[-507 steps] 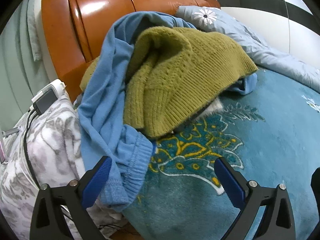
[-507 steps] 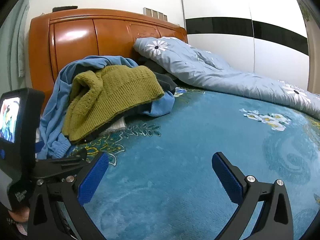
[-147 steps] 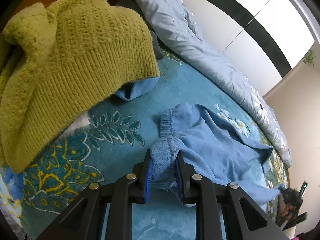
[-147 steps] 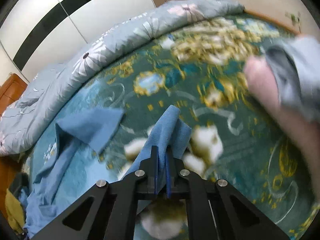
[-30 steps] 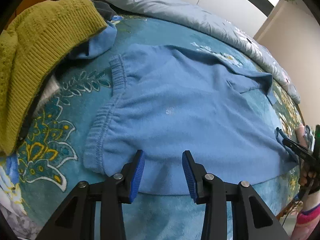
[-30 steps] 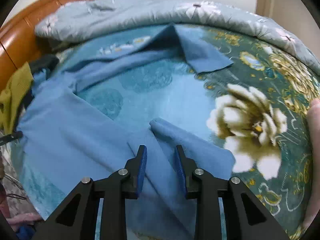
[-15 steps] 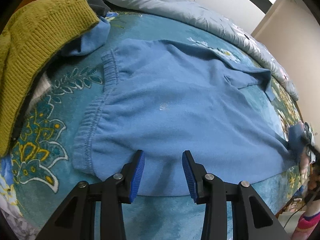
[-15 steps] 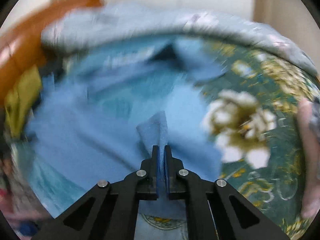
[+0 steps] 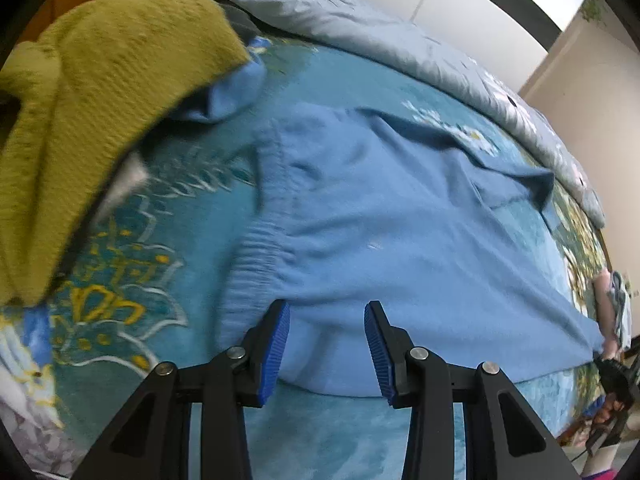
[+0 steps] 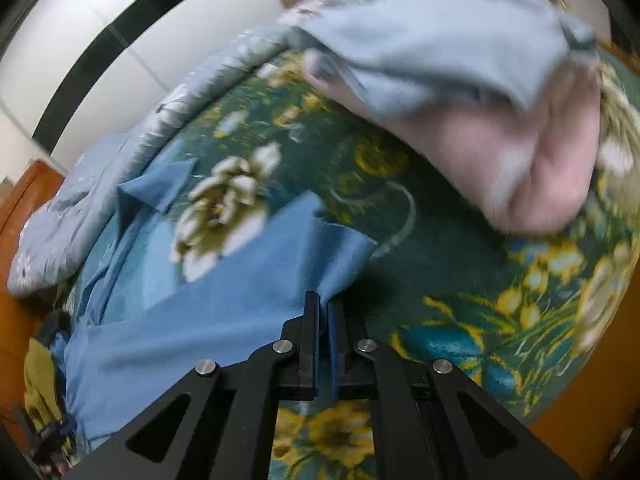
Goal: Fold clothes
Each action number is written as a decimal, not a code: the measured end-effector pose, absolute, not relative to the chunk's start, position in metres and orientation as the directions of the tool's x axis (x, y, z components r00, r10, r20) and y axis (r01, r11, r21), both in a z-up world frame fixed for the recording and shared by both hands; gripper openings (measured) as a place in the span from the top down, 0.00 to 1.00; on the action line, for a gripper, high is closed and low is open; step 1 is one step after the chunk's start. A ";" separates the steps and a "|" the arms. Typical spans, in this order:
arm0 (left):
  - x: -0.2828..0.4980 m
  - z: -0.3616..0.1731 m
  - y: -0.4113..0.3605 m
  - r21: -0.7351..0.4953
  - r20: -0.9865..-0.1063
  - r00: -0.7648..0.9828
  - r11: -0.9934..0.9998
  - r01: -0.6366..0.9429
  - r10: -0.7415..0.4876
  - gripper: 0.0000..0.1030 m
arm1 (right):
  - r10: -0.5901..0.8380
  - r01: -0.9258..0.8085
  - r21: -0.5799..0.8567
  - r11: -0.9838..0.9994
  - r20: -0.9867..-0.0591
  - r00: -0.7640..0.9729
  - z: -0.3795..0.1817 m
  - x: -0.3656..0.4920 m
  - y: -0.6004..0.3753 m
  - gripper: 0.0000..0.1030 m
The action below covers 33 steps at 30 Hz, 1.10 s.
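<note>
Light blue pants [image 9: 400,240] lie spread across the teal floral blanket [image 9: 328,432], elastic waistband at the left. My left gripper [image 9: 326,324] is open, its blue pads [image 9: 276,344] just above the pants' near edge beside the waistband. My right gripper [image 10: 323,312] is shut on the leg end of the blue pants [image 10: 248,292], pulled toward the foot of the bed. It also shows far right in the left wrist view [image 9: 612,376].
An olive knit sweater [image 9: 92,92] lies piled at the upper left over another blue garment [image 9: 236,92]. A grey floral duvet [image 9: 400,52] runs along the far side. A person's arm in a grey sleeve [image 10: 460,40] hangs over the bed.
My right gripper, shut on the pant leg, has pulled it out toward the foot of the bed, so the pants lie straighter. My left gripper stays open, shifted slightly right along the near edge.
</note>
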<state>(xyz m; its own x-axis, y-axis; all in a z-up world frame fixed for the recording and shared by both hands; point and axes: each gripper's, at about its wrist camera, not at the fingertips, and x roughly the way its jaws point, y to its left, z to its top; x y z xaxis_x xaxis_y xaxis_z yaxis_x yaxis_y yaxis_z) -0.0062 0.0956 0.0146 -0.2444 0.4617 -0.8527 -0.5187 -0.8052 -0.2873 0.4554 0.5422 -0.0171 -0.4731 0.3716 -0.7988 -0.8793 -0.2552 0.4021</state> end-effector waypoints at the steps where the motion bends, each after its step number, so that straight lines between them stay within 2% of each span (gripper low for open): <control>1: -0.008 0.017 0.090 -0.293 -0.849 -0.250 -0.809 -0.510 0.465 0.59 | 0.382 -0.884 0.399 -0.245 -0.798 -0.466 -0.016 0.456 0.544 0.97; 6: -0.016 0.022 0.063 -0.221 -0.854 -0.339 -0.865 -0.451 0.395 0.59 | 0.415 -0.908 0.346 -0.238 -0.809 -0.417 -0.015 0.455 0.548 0.97; 12: -0.020 0.003 0.051 -0.258 -0.876 -0.279 -0.871 -0.419 0.394 0.58 | 0.410 -0.905 0.364 -0.222 -0.807 -0.425 -0.021 0.463 0.545 0.97; 17: -0.017 -0.008 0.065 -0.235 -0.891 -0.262 -0.871 -0.432 0.370 0.59 | 0.425 -0.921 0.285 -0.267 -0.823 -0.378 -0.009 0.452 0.539 0.96; 23: -0.021 0.031 0.061 -0.208 -0.842 -0.360 -0.857 -0.471 0.402 0.58 | 0.507 -0.935 0.189 -0.299 -0.799 -0.324 0.031 0.457 0.524 0.93; 25: -0.032 0.043 0.072 -0.202 -0.818 -0.387 -0.843 -0.499 0.425 0.51 | 0.529 -0.924 0.170 -0.343 -0.778 -0.340 0.048 0.443 0.524 0.89; 27: -0.045 0.045 0.096 -0.208 -0.810 -0.384 -0.830 -0.517 0.442 0.49 | 0.529 -0.901 0.163 -0.403 -0.762 -0.375 0.062 0.420 0.528 0.74; 28: -0.051 0.046 0.107 -0.211 -0.807 -0.382 -0.824 -0.525 0.451 0.49 | 0.517 -0.885 0.156 -0.440 -0.761 -0.391 0.065 0.404 0.531 0.71; 33: -0.077 0.038 0.169 -0.249 -0.816 -0.312 -0.783 -0.570 0.486 0.49 | 0.419 -0.746 0.095 -0.659 -0.778 -0.469 0.057 0.288 0.546 0.62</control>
<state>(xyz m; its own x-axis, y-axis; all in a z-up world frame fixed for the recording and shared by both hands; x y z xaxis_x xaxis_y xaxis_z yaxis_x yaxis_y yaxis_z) -0.0775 0.1686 0.0380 -0.3120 0.4862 -0.8162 -0.5697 -0.7833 -0.2487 0.2884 0.5460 0.0573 -0.4691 0.4189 -0.7775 -0.7463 -0.6587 0.0954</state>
